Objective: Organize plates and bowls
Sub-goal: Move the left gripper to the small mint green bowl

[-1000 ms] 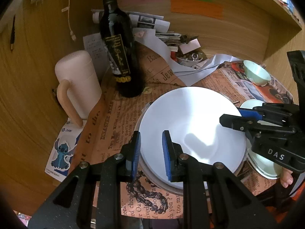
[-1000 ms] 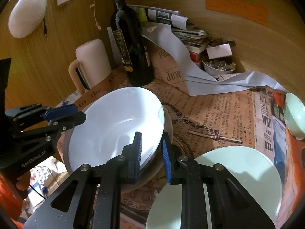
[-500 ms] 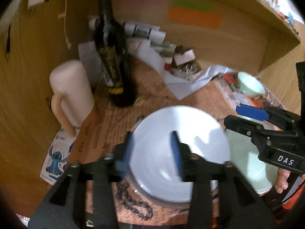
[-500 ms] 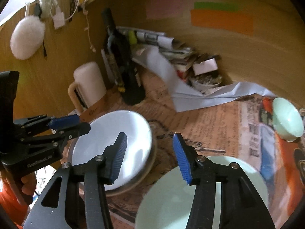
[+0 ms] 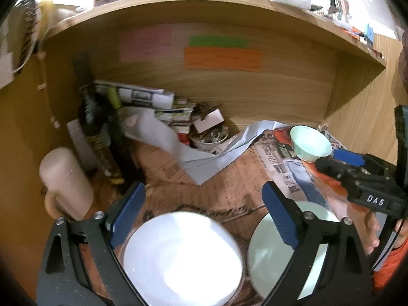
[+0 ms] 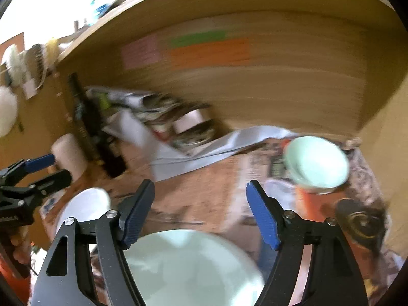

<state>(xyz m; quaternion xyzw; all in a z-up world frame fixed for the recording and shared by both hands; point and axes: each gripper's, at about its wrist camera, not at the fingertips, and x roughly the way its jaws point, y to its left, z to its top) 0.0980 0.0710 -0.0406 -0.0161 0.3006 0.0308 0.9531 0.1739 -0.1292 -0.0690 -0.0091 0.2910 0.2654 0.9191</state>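
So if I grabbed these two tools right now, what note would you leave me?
Left hand-held gripper: jaws just opened, nothing between them, above the white plate.
Right hand-held gripper: jaws just opened, empty, above the pale green plate.
Small green bowl sits apart, at the far right.
Done: white plate stacked on a grey one.
Left: probably green plate and bowl.
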